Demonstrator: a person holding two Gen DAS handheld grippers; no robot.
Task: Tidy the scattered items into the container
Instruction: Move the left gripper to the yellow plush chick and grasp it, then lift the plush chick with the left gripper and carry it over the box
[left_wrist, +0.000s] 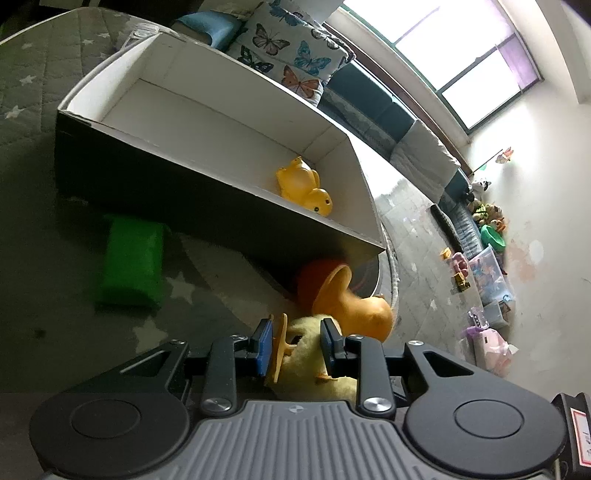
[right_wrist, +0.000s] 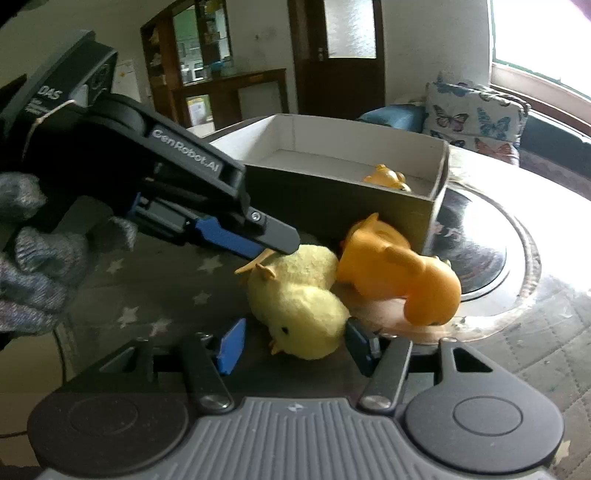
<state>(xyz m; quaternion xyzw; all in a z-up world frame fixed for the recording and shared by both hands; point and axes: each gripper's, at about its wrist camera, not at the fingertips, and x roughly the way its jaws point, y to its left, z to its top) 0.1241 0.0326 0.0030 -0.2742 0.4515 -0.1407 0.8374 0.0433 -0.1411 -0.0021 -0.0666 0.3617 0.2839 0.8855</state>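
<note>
A yellow plush chick (right_wrist: 299, 299) lies on the star-patterned mat beside an orange rubber duck (right_wrist: 399, 269), both just in front of the open cardboard box (right_wrist: 332, 199). A small yellow rubber duck (left_wrist: 304, 186) lies inside the box (left_wrist: 207, 122). My left gripper (left_wrist: 295, 345) has its fingers around the chick (left_wrist: 308, 354) near its orange feet; in the right wrist view its fingers (right_wrist: 273, 240) touch the chick's back. My right gripper (right_wrist: 295, 347) is open, its blue pads on either side of the chick's head. The orange duck (left_wrist: 351, 299) lies just beyond the left fingers.
A green block (left_wrist: 131, 260) lies on the mat left of the box. A butterfly cushion (left_wrist: 291, 51) and a blue cushion (right_wrist: 391, 114) sit behind the box. A round glass tabletop edge (right_wrist: 517, 258) is at the right. Toys (left_wrist: 480, 266) line the far wall.
</note>
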